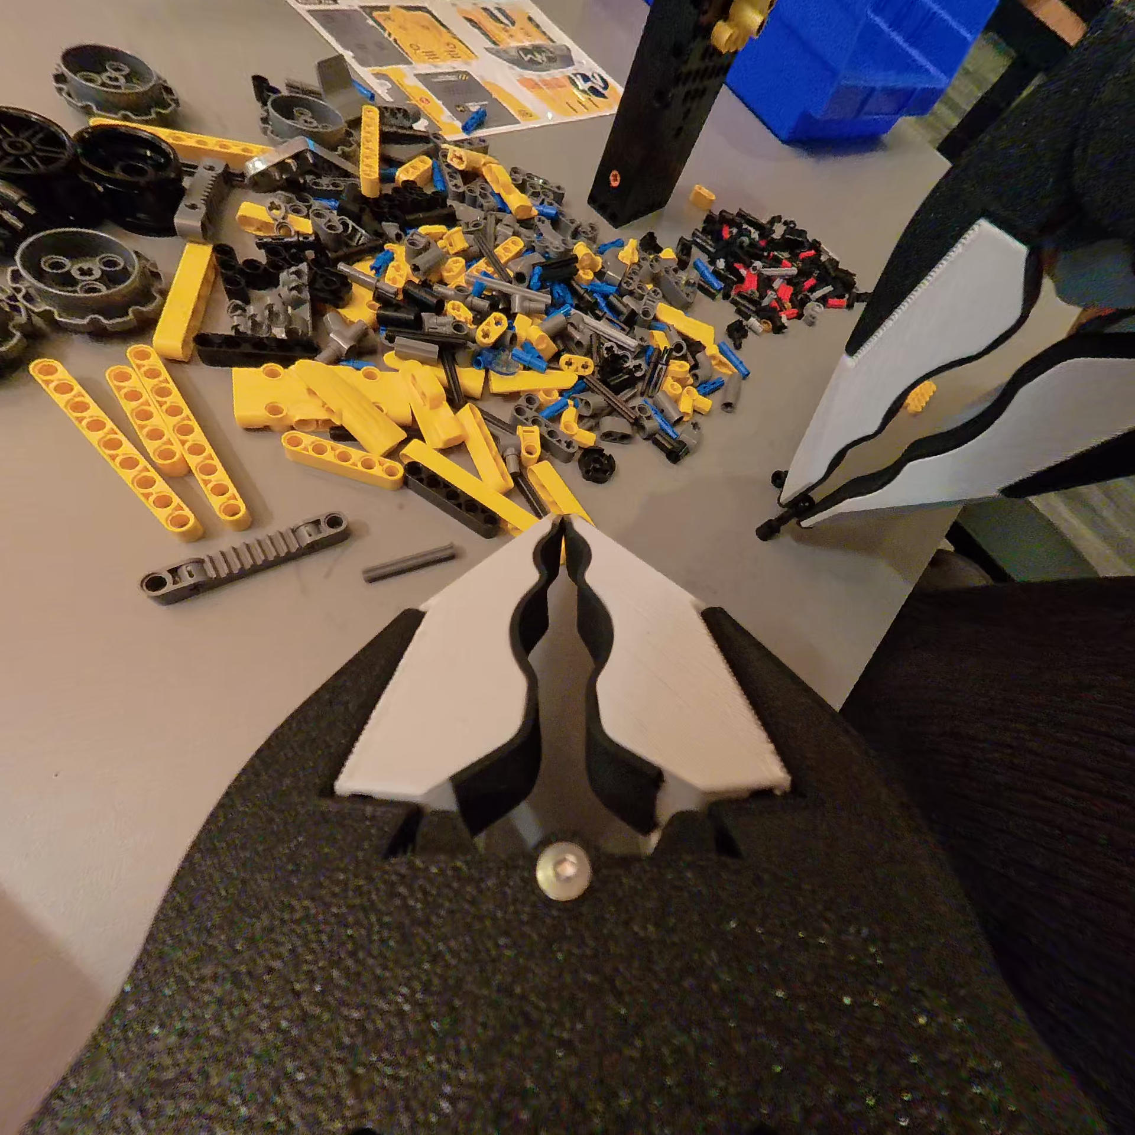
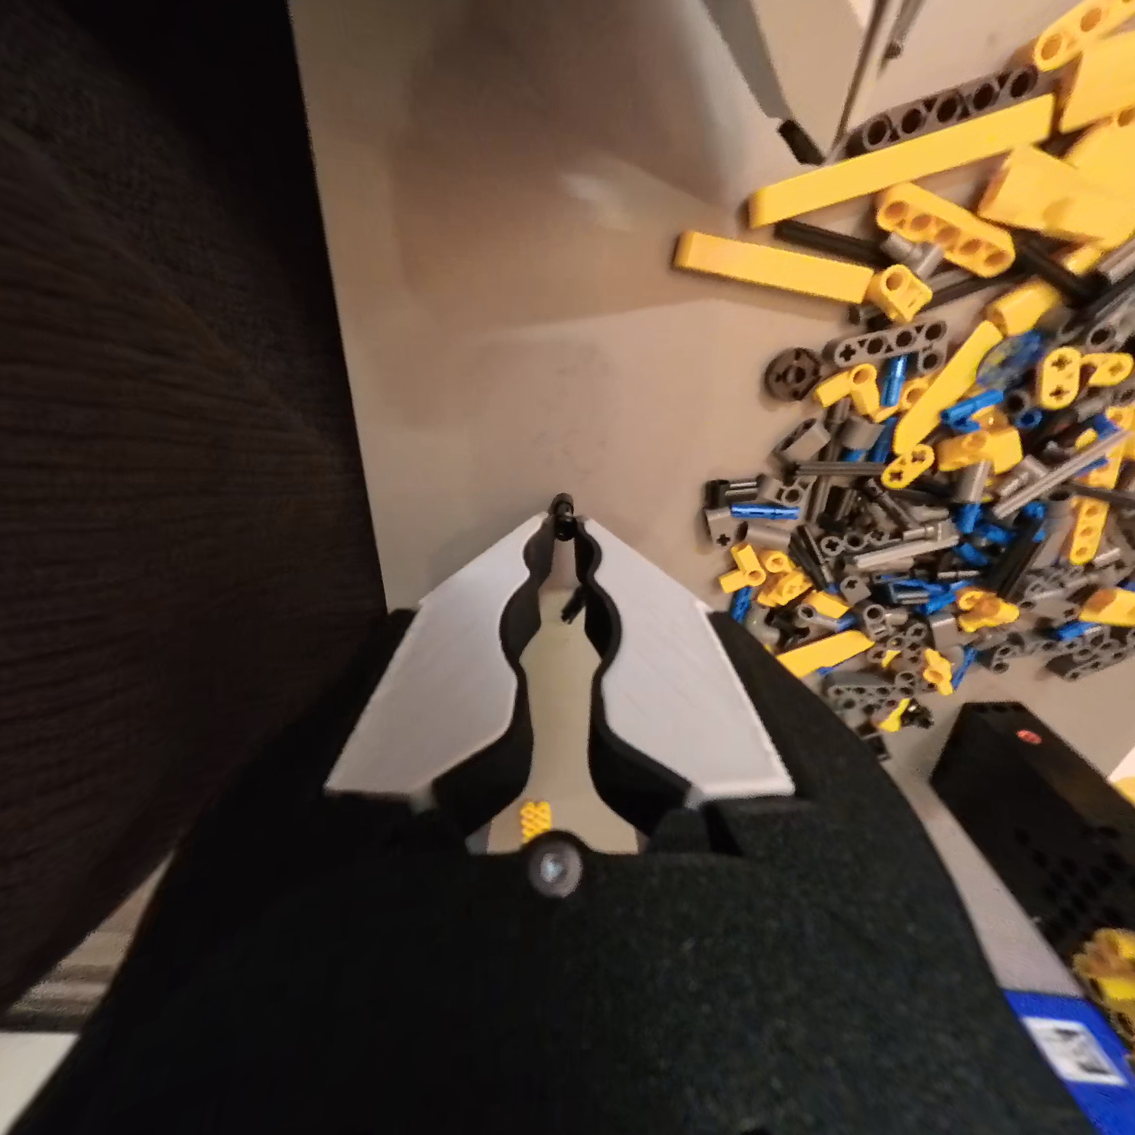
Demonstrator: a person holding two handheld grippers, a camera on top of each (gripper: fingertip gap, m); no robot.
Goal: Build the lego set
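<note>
My left gripper (image 1: 562,522) is shut, with nothing visible between its tips. It hovers at the near edge of a pile of small yellow, grey, blue and black construction-toy parts (image 1: 522,319), just over a yellow beam. My right gripper (image 2: 562,522) is shut on a small black pin (image 2: 561,511) that sticks out past its tips. It is low over the grey table (image 2: 491,307) near the edge. It also shows in the left wrist view (image 1: 792,510) at the right, with the pin (image 1: 779,521). A second black pin (image 2: 571,605) lies under its fingers.
Long yellow beams (image 1: 117,442), a grey toothed rack (image 1: 245,559) and a grey axle (image 1: 408,562) lie near the left gripper. Wheels and toothed rims (image 1: 80,276) sit far left. A sticker sheet (image 1: 479,55), a tall black block (image 1: 663,110) and a blue bin (image 1: 860,61) are at the back. Dark floor (image 2: 153,368) lies beyond the table edge. The gap from one gripper's tips to the other's is roughly 11 cm.
</note>
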